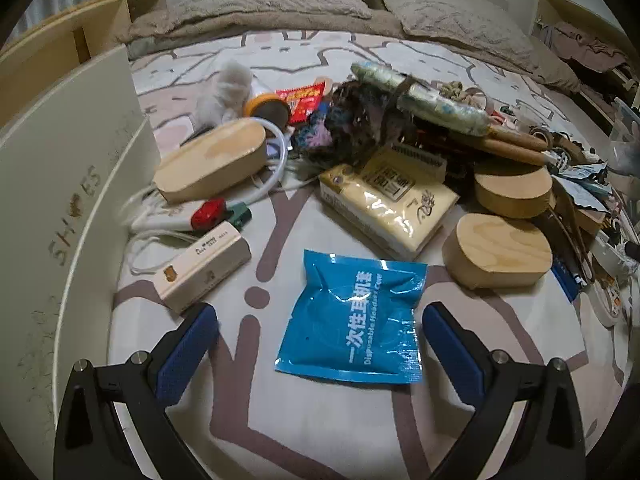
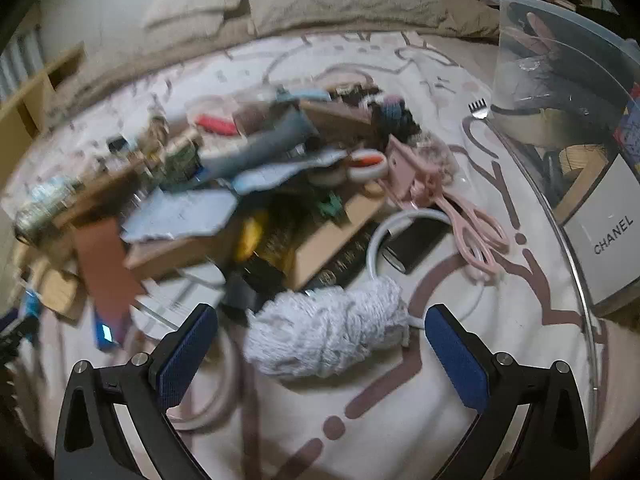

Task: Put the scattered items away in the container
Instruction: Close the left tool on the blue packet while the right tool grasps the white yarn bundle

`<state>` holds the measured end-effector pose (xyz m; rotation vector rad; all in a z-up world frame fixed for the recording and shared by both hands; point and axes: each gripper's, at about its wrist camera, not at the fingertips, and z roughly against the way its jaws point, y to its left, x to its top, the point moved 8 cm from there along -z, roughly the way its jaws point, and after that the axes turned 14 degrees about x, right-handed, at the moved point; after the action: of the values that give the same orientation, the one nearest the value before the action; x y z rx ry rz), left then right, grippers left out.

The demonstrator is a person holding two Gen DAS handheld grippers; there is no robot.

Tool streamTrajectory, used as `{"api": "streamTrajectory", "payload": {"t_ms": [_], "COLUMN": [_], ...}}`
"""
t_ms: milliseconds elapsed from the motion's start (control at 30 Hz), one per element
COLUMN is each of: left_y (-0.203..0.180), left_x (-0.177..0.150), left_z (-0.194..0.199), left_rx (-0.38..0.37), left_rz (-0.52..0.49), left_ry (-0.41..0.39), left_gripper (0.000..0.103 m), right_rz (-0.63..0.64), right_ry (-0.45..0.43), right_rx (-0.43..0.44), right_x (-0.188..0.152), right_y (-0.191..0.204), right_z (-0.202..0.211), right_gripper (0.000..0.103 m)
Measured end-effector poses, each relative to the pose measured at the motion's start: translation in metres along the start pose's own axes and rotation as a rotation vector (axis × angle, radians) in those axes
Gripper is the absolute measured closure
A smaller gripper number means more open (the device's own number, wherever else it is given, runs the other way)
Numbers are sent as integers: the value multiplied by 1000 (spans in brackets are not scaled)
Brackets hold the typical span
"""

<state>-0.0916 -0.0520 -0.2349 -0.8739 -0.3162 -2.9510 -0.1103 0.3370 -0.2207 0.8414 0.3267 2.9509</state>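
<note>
The left gripper (image 1: 320,344) has its jaws wide apart, and the blue packet (image 1: 352,320) lies flat on the patterned bed cover (image 1: 320,432) between the two blue pads without touching them. The long axis of the packet runs away from the camera, with a slight lean to the right; its printed text follows this same axis. Behind it lie a yellow tissue pack (image 1: 390,204) and an oval wooden box (image 1: 498,250).

The right gripper (image 2: 320,344) is also spread open and holds nothing. A white woolly bundle (image 2: 328,328) lies between its fingers, with its long axis across the view. This view is blurred, so I cannot tell if the bundle touches a pad. The clear container (image 2: 568,92) stands at the right, with a white box (image 2: 608,232) inside.
</note>
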Motion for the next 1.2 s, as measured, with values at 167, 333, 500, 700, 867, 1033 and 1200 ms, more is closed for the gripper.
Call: {"api": "streamTrajectory", "payload": {"t_ms": [167, 333, 500, 700, 867, 1033, 1200], "left_y": [0, -1, 1, -1, -5, -7, -9], "left_x": [-4, -6, -4, 0, 1, 4, 9], "left_z": [-6, -7, -4, 4, 9, 16, 28], "left_rx": [13, 5, -19, -28, -42, -53, -44], "left_rz": [-24, -18, 9, -2, -21, -30, -44], "left_ry": [15, 35, 40, 2, -21, -50, -87], "left_gripper": [0, 0, 0, 38, 46, 47, 47], "right_rz": [8, 2, 35, 30, 23, 13, 7], "right_ry": [10, 51, 33, -18, -76, -89, -147], "right_rx": [-77, -45, -61, -39, -8, 3, 17], "right_x": [-2, -6, -7, -2, 7, 8, 16], "right_y": [-7, -4, 3, 6, 10, 11, 13], "right_z": [-1, -10, -6, 4, 12, 14, 29], "right_gripper": [0, 21, 26, 27, 27, 27, 27]}}
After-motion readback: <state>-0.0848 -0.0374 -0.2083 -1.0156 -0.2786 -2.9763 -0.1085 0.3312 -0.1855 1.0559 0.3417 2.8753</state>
